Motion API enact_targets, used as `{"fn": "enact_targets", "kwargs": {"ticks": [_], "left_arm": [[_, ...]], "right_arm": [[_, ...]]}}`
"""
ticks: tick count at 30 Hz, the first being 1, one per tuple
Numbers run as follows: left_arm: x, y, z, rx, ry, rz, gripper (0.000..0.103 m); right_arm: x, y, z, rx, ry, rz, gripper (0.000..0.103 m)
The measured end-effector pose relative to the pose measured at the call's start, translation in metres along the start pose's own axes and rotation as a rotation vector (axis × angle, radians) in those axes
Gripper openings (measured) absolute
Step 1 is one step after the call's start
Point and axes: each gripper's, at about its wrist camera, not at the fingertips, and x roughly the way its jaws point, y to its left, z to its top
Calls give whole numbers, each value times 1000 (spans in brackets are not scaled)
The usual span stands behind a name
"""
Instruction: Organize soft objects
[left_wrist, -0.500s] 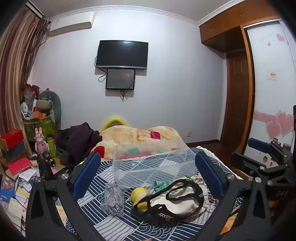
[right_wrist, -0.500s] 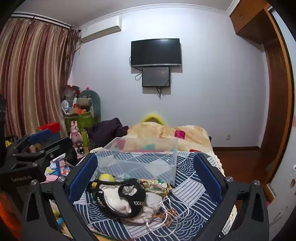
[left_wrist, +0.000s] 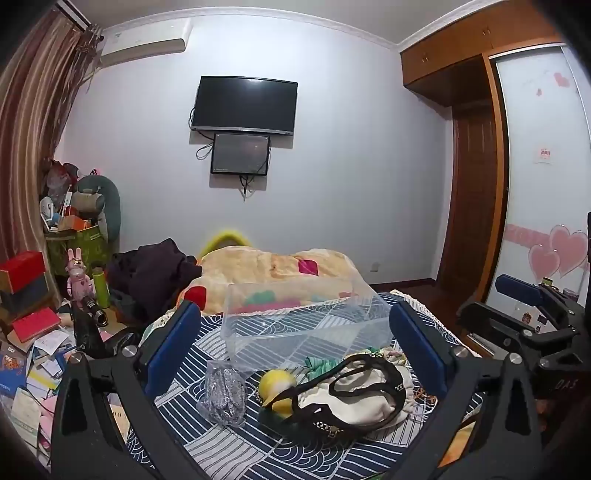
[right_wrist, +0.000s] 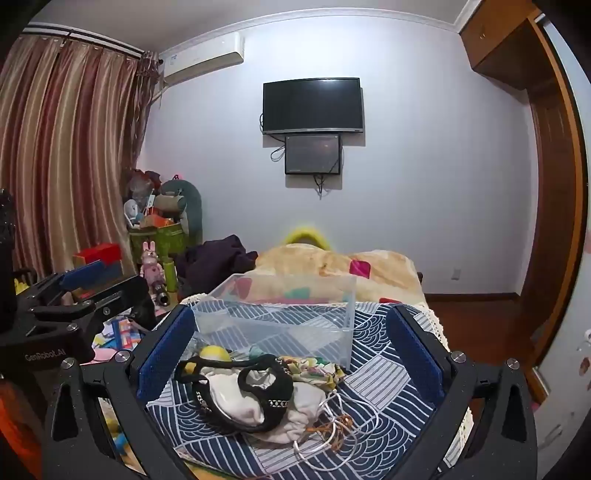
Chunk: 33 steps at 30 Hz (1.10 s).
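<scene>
A clear plastic bin (left_wrist: 303, 325) (right_wrist: 280, 317) stands empty on the blue patterned bedspread (left_wrist: 258, 443). In front of it lies a pile: a white cloth pouch (left_wrist: 365, 402) (right_wrist: 243, 402) wrapped by a black strap with chain (left_wrist: 369, 391) (right_wrist: 266, 384), a yellow plush ball (left_wrist: 277, 384) (right_wrist: 216, 353), a grey glittery pouch (left_wrist: 223, 395) and floral fabric (right_wrist: 314, 369). My left gripper (left_wrist: 295, 350) is open and empty above the pile. My right gripper (right_wrist: 291, 350) is open and empty, also above the pile.
White and orange cords (right_wrist: 332, 432) lie at the pile's near edge. A folded quilt (left_wrist: 269, 269) and dark clothes (left_wrist: 151, 269) sit behind the bin. Books and boxes (left_wrist: 26, 332) clutter the left side. The right gripper shows at right in the left wrist view (left_wrist: 535, 314).
</scene>
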Motion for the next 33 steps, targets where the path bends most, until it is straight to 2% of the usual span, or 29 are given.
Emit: {"fn": "enact_targets", "kwargs": {"ticks": [33], "left_arm": [[-5, 0, -1, 9, 2, -10, 103]], "right_arm": [[-6, -3, 3, -20, -8, -6, 103]]}}
